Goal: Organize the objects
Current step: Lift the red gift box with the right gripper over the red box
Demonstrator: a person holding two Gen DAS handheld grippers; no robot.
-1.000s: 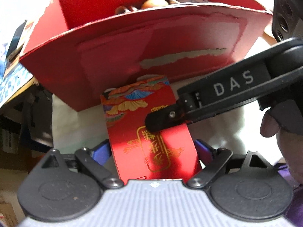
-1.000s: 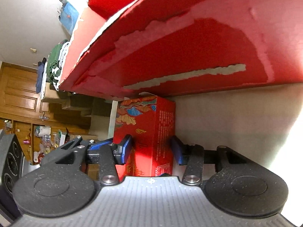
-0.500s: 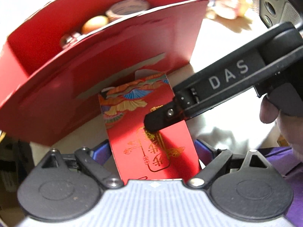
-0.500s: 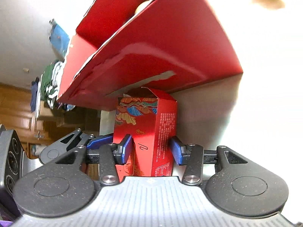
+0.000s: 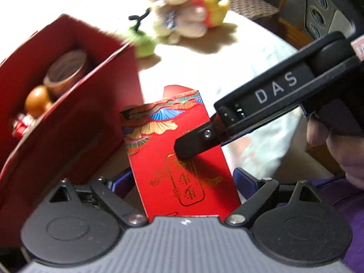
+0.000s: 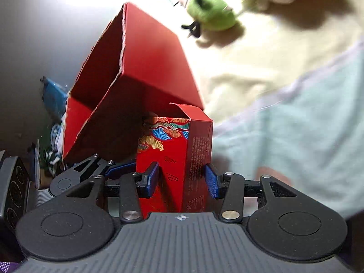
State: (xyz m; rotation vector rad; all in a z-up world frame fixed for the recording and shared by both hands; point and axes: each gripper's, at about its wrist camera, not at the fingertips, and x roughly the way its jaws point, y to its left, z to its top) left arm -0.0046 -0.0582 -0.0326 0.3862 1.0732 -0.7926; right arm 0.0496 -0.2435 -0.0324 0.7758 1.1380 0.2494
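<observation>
The carton (image 6: 177, 159), small, red and printed, sits between both grippers, just beside the open red box (image 5: 68, 122). The right gripper (image 6: 179, 177) has its blue pads pressed on the carton's sides, holding it. The left gripper (image 5: 182, 182) straddles it; whether its pads touch, the views do not show. A second ago the box wall filled both views; now the cameras have swung aside, showing table (image 6: 284, 113) and plush toys (image 5: 186, 18). Likely the carton is being carried clear before going into the box.
</observation>
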